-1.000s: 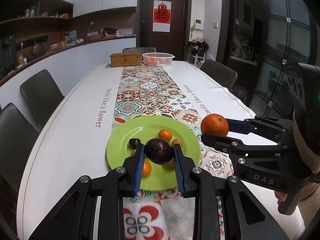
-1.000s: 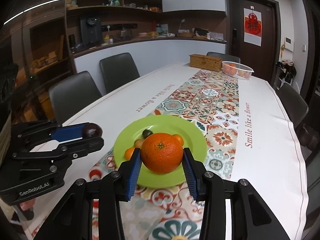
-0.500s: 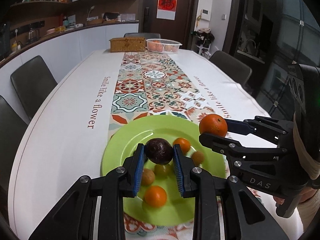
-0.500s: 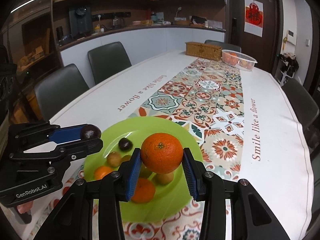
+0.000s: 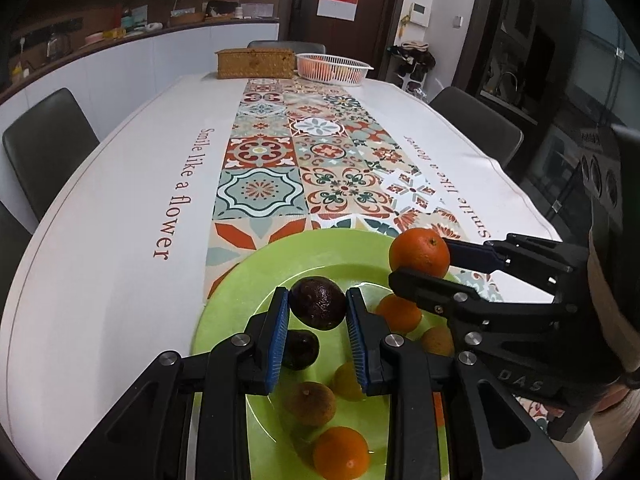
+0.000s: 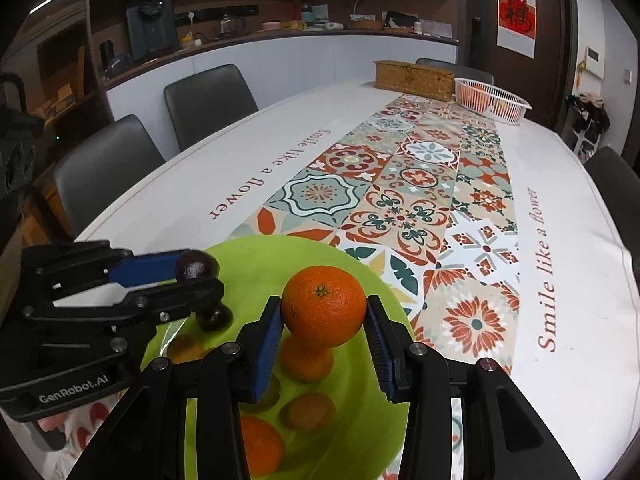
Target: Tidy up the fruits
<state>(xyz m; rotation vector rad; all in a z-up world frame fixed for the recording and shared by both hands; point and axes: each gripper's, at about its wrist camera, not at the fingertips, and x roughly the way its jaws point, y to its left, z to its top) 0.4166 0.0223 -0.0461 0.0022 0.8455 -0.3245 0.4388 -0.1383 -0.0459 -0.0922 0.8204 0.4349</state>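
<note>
So there's a green plate (image 5: 240,276) at the near end of the table (image 5: 100,240), sitting on the patterned runner (image 5: 280,152), with a handful of small fruits on it: a few little orange ones (image 5: 340,454), a couple brownish ones (image 5: 311,403) and a dark one (image 5: 300,350). Just above the plate, the left claw (image 5: 318,308) is clenched on a dark round fruit (image 5: 318,302), maybe a passion fruit, hard to say. The right claw (image 6: 324,318) is grasping a big orange (image 6: 324,306), blue pads pressed on both sides, also over the plate. At the far end sit a white basket (image 5: 334,66) with fruit in it and a woven box (image 5: 256,63) beside it. Dark chairs (image 6: 208,100) line the table.
</note>
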